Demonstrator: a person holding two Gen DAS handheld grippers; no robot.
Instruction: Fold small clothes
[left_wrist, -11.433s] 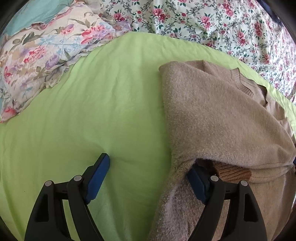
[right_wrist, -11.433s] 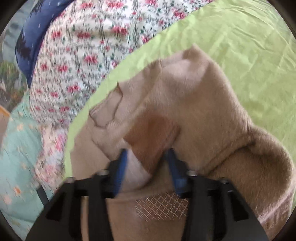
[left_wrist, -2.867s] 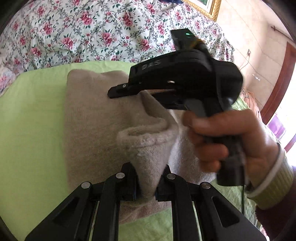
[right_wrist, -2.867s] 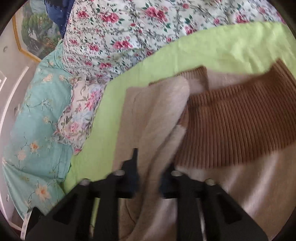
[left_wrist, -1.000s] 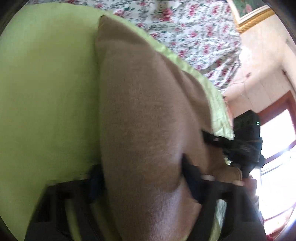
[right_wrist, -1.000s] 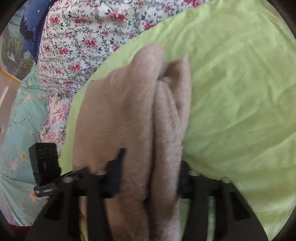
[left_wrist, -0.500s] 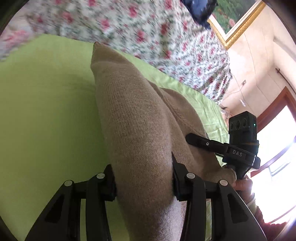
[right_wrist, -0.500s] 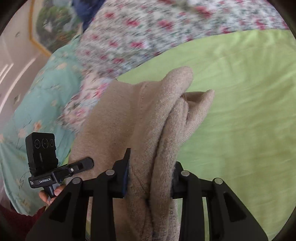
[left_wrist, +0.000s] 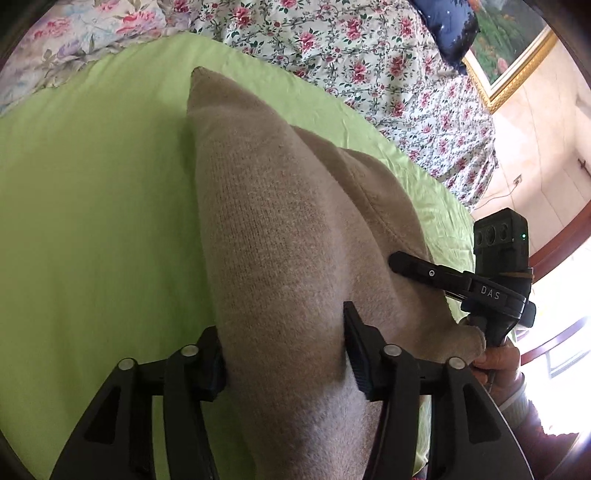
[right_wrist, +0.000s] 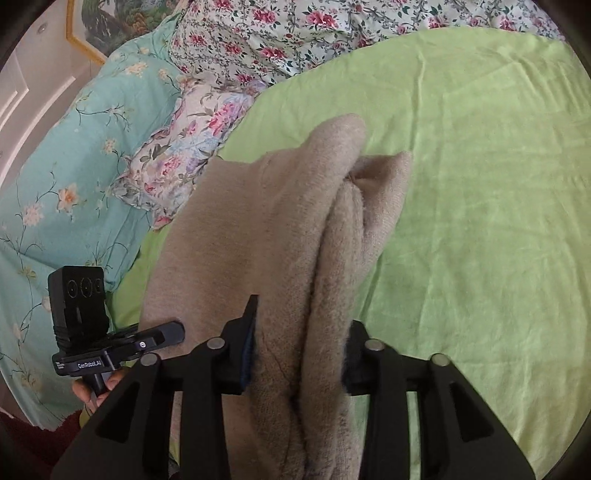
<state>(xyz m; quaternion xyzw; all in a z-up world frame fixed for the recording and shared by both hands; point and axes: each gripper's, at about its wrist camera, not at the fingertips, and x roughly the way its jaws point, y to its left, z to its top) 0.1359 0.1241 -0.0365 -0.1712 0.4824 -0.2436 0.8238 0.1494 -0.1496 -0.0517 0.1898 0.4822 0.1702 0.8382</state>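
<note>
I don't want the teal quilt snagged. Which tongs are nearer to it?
Left. The left tongs grip the sweater at its edge on the side toward the teal quilt; the right tongs grip the opposite edge, with the sweater in between.

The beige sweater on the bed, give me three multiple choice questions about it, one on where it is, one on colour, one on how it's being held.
1. Where does the sweater lie?
A. on the lime green sheet
B. on the teal quilt
C. on the floor

2. What colour is the pillow by the framed picture?
A. red
B. dark blue
C. yellow

3. How is the sweater held?
A. by the left gripper alone
B. by neither gripper
C. by both grippers

Answers:
A, the green sheet shows around the sweater.
B, the pillow is navy with pale specks.
C, the left gripper and the right gripper each clamp folded layers of it.
</note>
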